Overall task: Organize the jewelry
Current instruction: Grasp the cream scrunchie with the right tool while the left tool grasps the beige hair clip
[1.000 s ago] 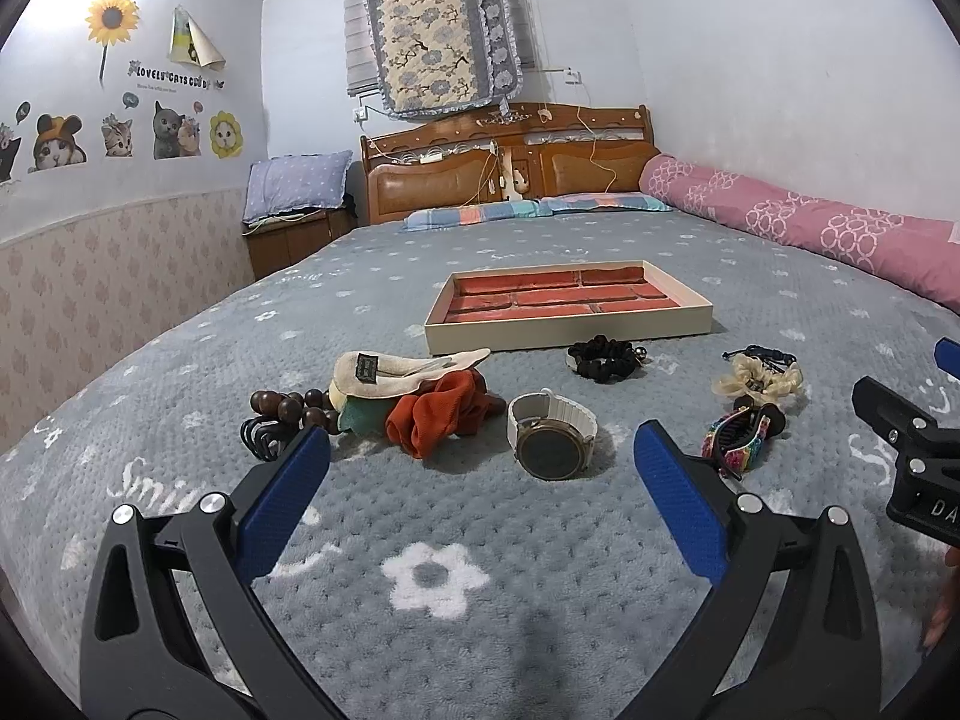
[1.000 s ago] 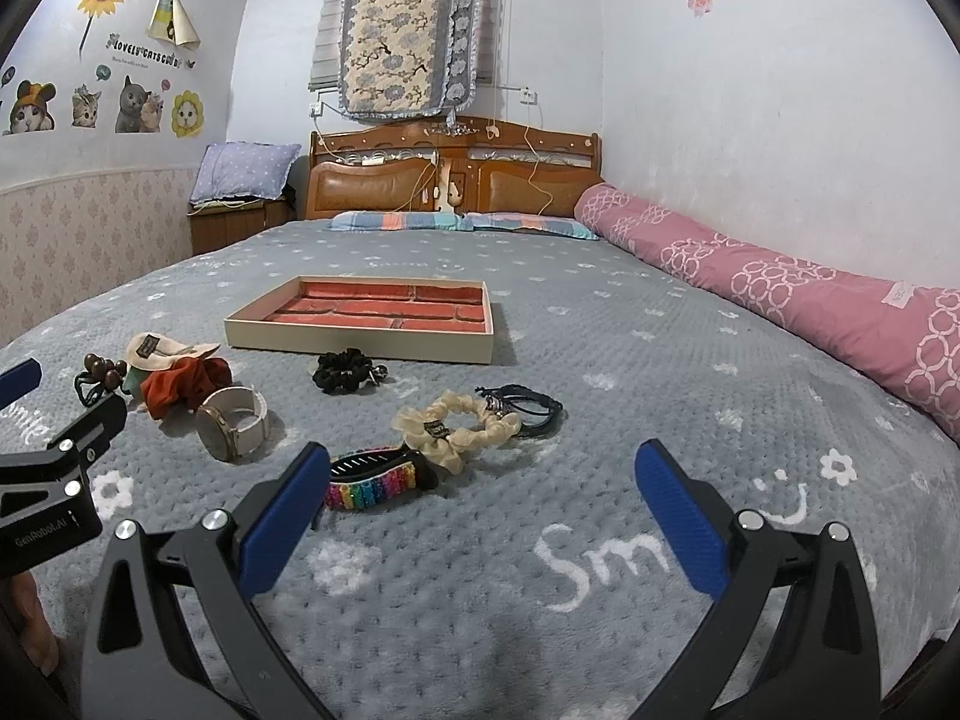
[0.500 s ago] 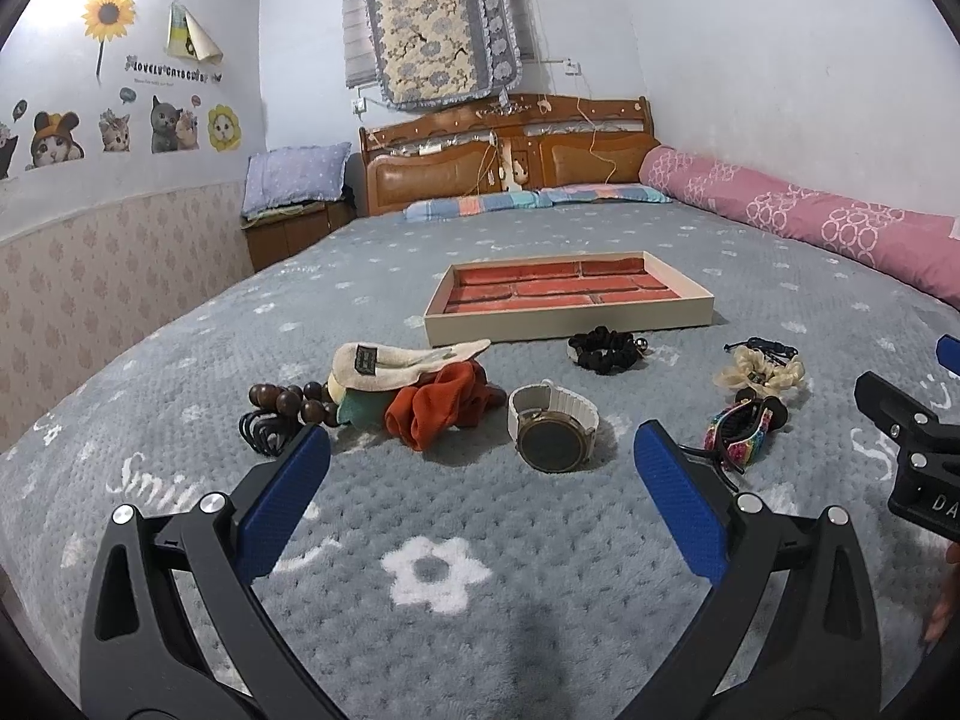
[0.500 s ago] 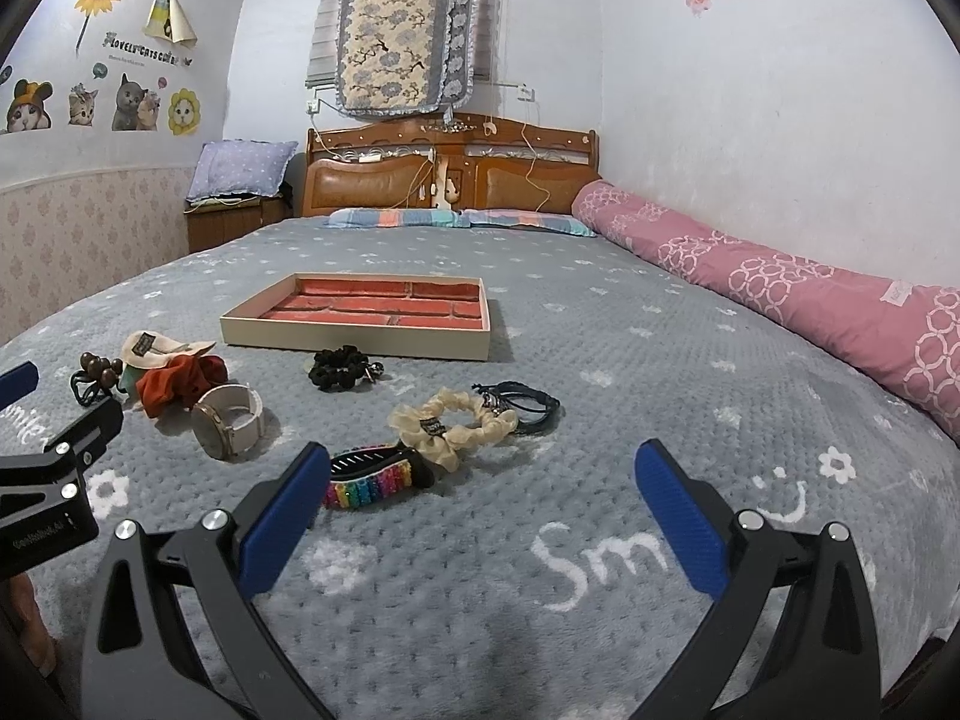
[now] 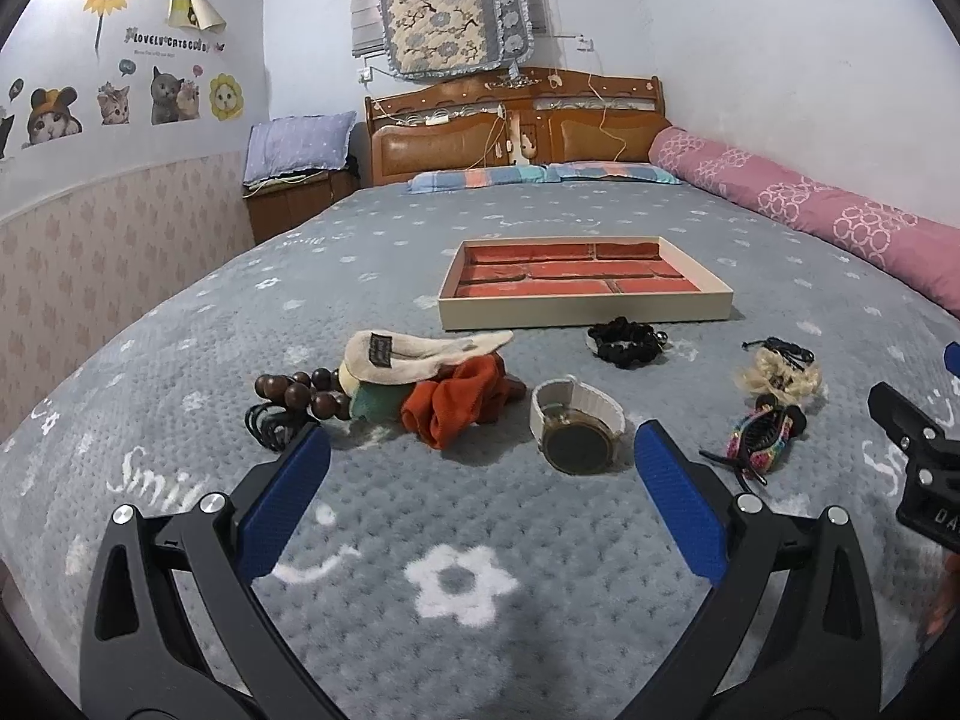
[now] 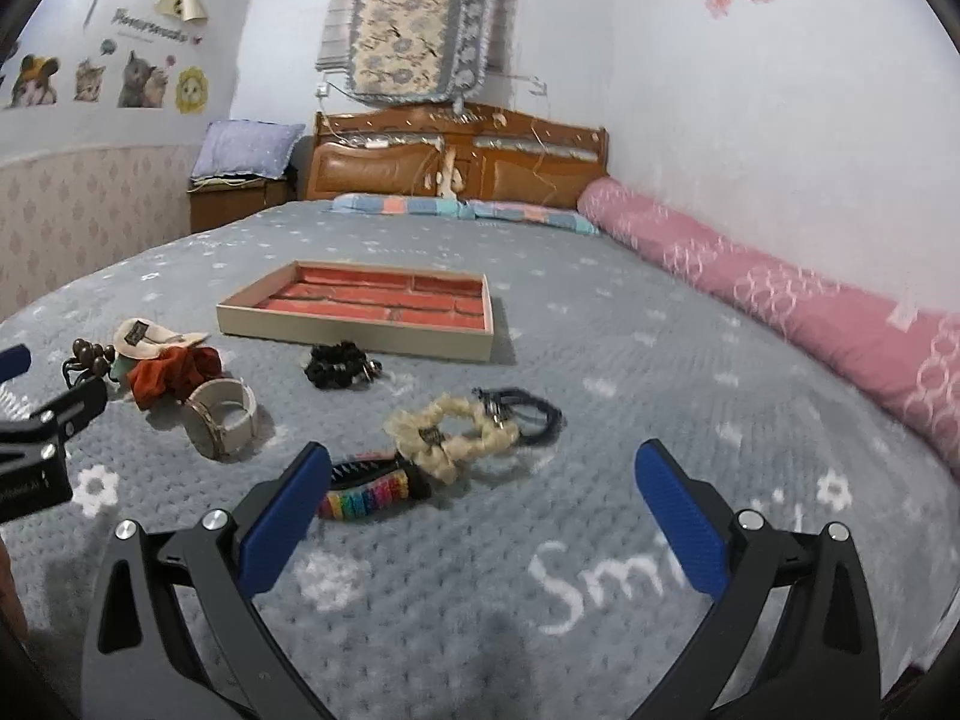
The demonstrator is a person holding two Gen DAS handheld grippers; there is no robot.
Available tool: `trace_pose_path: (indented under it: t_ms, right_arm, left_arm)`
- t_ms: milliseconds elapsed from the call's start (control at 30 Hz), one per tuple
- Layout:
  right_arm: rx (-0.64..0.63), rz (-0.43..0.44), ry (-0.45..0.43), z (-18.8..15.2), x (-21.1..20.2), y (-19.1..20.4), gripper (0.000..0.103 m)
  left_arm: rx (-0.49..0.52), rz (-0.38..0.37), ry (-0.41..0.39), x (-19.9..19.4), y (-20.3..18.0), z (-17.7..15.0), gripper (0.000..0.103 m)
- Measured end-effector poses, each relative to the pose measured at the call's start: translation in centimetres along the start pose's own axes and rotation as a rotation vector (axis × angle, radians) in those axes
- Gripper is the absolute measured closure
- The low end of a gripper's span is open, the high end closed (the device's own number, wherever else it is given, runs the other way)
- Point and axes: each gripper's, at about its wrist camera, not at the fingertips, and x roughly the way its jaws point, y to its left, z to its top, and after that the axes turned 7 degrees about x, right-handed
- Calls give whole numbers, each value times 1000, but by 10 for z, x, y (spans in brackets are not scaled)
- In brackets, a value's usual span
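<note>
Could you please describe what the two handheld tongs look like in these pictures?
Both look alike. The left tongs and right tongs each have two black plastic arms that spread in a V, with silver screw heads along them. Their fingers carry textured blue pads. The body of the right tongs bears partly cut-off white lettering.

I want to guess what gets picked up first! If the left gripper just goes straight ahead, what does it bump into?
Probably the watch with the white strap: the open left gripper frames it, nearest ahead. The orange scrunchie lies close beside it, so depth is uncertain.

a grey flower-print bedspread (image 5: pixel 480 540) runs to a wooden headboard (image 5: pixel 516 132) under white walls (image 5: pixel 750 60).
</note>
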Motion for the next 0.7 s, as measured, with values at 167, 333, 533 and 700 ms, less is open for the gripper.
trace_pose_path:
  t_ms: [167, 333, 533, 700]
  right_arm:
    - [-33, 18, -30, 13, 3, 11, 4]
    - [-30, 29, 29, 18, 24, 18, 4]
    - [-15, 23, 117, 24, 56, 17, 4]
    - [6, 16, 181, 27, 83, 14, 5]
  left_arm:
    - [-17, -7, 35, 11, 8, 11, 5]
    - [-44, -13, 64, 29, 20, 25, 5]
    - [-68, -33, 122, 58, 34, 43, 5]
    - [-36, -36, 162, 85, 37, 58, 5]
